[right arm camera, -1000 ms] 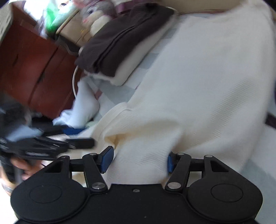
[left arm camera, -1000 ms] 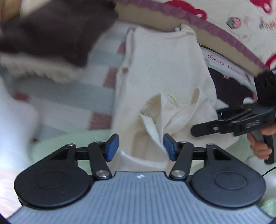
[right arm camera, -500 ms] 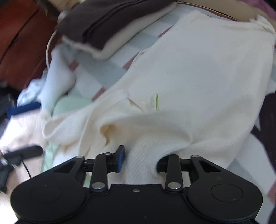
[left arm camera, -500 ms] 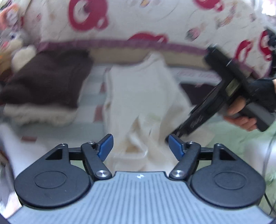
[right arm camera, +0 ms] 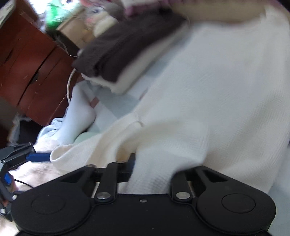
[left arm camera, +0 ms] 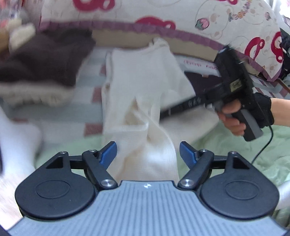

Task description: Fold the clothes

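Note:
A cream knit garment (left arm camera: pixel 143 79) lies spread on the bed, its near end bunched into a raised fold (left arm camera: pixel 152 145). My left gripper (left arm camera: pixel 147 151) straddles that fold with its jaws opening; the blue pads (left arm camera: pixel 108 152) stand just clear of the cloth. A gloved hand (left arm camera: pixel 253 112) holds my right gripper, and its fingers (left arm camera: pixel 181 107) reach into the cloth from the right. In the right wrist view the right gripper (right arm camera: pixel 152 168) is closing on a gathered wad of the garment (right arm camera: pixel 208 109); cloth hides its right finger. The left gripper's blue finger (right arm camera: pixel 38 157) shows at far left.
A folded dark brown garment on a cream one (left arm camera: pixel 41 59) sits at the back left, seen too in the right wrist view (right arm camera: pixel 130 49). Behind is a quilt with red prints (left arm camera: pixel 163 10). A pale green sheet (left arm camera: pixel 244 150), a white cloth (left arm camera: pixel 16 138) and a red-brown drawer cabinet (right arm camera: pixel 27 72) surround the bed.
My left jaws have spread wider around the fold. The right jaws have drawn together on the cream cloth. The right gripper's body has swung up and to the right in the left wrist view.

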Action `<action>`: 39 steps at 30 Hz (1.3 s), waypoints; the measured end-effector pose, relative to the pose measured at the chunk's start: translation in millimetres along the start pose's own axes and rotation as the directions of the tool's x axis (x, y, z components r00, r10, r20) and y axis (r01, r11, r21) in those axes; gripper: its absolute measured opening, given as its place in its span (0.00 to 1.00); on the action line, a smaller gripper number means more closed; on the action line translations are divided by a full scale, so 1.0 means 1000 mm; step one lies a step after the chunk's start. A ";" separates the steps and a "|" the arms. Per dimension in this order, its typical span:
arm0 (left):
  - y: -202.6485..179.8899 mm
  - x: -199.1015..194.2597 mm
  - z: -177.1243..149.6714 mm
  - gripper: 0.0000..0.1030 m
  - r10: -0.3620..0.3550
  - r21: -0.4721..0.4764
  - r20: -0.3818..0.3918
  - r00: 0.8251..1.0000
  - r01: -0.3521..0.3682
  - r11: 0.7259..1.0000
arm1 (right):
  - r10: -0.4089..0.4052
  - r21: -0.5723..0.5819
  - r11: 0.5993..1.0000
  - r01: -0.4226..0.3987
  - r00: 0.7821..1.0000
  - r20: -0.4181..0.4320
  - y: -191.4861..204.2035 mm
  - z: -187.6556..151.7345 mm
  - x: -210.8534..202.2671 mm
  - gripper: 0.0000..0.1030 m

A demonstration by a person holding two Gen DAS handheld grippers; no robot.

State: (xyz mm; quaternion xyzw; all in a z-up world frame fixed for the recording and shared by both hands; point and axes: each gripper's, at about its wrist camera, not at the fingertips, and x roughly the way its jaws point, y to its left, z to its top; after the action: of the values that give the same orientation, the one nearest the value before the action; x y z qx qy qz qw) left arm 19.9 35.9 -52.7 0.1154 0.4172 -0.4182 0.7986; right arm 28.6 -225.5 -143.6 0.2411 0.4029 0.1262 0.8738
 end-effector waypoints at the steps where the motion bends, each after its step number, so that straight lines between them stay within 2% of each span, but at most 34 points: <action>1: 0.000 0.003 -0.004 0.74 0.014 -0.010 -0.014 1.000 -0.014 1.000 | 0.007 -0.026 1.000 -0.007 1.000 0.014 0.003 0.002 -0.006 0.14; 4: -0.013 0.008 -0.011 0.74 0.110 0.041 -0.036 0.993 -0.108 0.993 | 0.017 -0.068 0.998 -0.014 0.999 0.043 0.010 0.007 -0.014 0.14; 7: -0.031 0.014 -0.013 0.81 0.169 0.124 -0.031 0.985 -0.164 0.979 | 0.009 -0.102 0.995 -0.004 0.999 0.048 0.016 0.009 -0.020 0.12; 9: -0.043 0.017 -0.014 0.81 0.203 0.182 0.003 0.979 -0.200 0.963 | 0.009 -0.161 0.987 0.005 0.996 0.086 0.021 0.009 -0.037 0.11; 12: -0.054 0.019 -0.014 0.82 0.223 0.252 0.065 0.973 -0.232 0.939 | 0.024 -0.160 0.987 0.003 0.986 0.166 0.024 0.018 -0.058 0.10; 17: -0.044 0.033 0.008 0.94 0.268 0.177 0.161 0.950 -0.295 0.939 | 0.040 -0.237 0.971 0.021 0.968 0.248 0.026 0.036 -0.097 0.10; 19: -0.035 0.045 0.023 0.94 0.260 0.136 0.191 0.946 -0.288 0.948 | 0.043 -0.250 0.968 0.027 0.962 0.268 0.020 0.044 -0.110 0.10; 22: -0.010 0.060 0.049 0.94 0.100 0.042 0.250 0.963 -0.114 0.993 | 0.032 -0.261 0.964 0.046 0.957 0.289 0.006 0.057 -0.119 0.10; 23: -0.002 0.065 0.057 0.93 0.028 0.015 0.285 0.958 -0.033 0.999 | 0.025 -0.261 0.964 0.056 0.955 0.296 0.000 0.065 -0.122 0.10; 25: 0.011 0.080 0.077 0.90 -0.033 -0.036 0.345 0.938 0.049 0.998 | 0.010 -0.261 0.962 0.076 0.949 0.315 -0.012 0.085 -0.128 0.09; 27: 0.016 0.100 0.113 0.90 0.034 -0.110 0.368 0.929 0.007 0.994 | -0.018 -0.274 0.954 0.123 0.933 0.359 -0.028 0.114 -0.134 0.09; 29: 0.012 0.117 0.153 0.91 0.124 -0.155 0.396 0.910 -0.067 0.986 | -0.064 -0.277 0.941 0.193 0.908 0.414 -0.046 0.144 -0.138 0.09; 30: 0.011 0.126 0.171 0.92 0.152 -0.158 0.406 0.901 -0.095 0.983 | -0.104 -0.257 0.939 0.228 0.902 0.418 -0.064 0.159 -0.130 0.12; 31: 0.011 0.136 0.185 0.96 0.167 -0.161 0.404 0.899 -0.109 0.981 | -0.144 -0.230 0.940 0.252 0.904 0.402 -0.086 0.173 -0.118 0.24; 32: 0.014 0.149 0.194 0.98 0.176 -0.166 0.375 0.910 -0.120 0.979 | -0.182 -0.204 0.939 0.276 0.904 0.386 -0.108 0.187 -0.107 0.40; 33: 0.016 0.162 0.202 0.97 0.188 -0.178 0.336 0.923 -0.134 0.975 | -0.221 -0.127 0.951 0.283 0.905 0.365 -0.130 0.191 -0.100 0.57; 35: 0.021 0.190 0.202 0.97 0.216 -0.212 0.204 0.955 -0.173 0.962 | -0.290 0.087 0.957 0.277 0.906 0.308 -0.173 0.188 -0.090 0.55; 36: 0.024 0.201 0.198 0.97 0.228 -0.224 0.144 0.963 -0.193 0.955 | -0.320 0.193 0.942 0.274 0.907 0.274 -0.194 0.186 -0.084 0.54; 37: 0.027 0.208 0.190 0.96 0.248 -0.240 0.109 0.963 -0.217 0.946 | -0.303 0.262 0.937 0.231 0.911 0.280 -0.205 0.176 -0.086 0.54; 39: 0.033 0.219 0.175 0.96 0.276 -0.271 0.047 0.960 -0.254 0.928 | -0.218 0.317 0.941 0.121 0.932 0.291 -0.206 0.148 -0.092 0.55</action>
State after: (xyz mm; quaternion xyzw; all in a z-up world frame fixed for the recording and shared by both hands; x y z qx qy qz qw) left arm 210.9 -161.9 -116.3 0.0464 0.4155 -0.2521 0.8728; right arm 88.3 -486.4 -109.0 0.3493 0.2888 -0.0529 0.8898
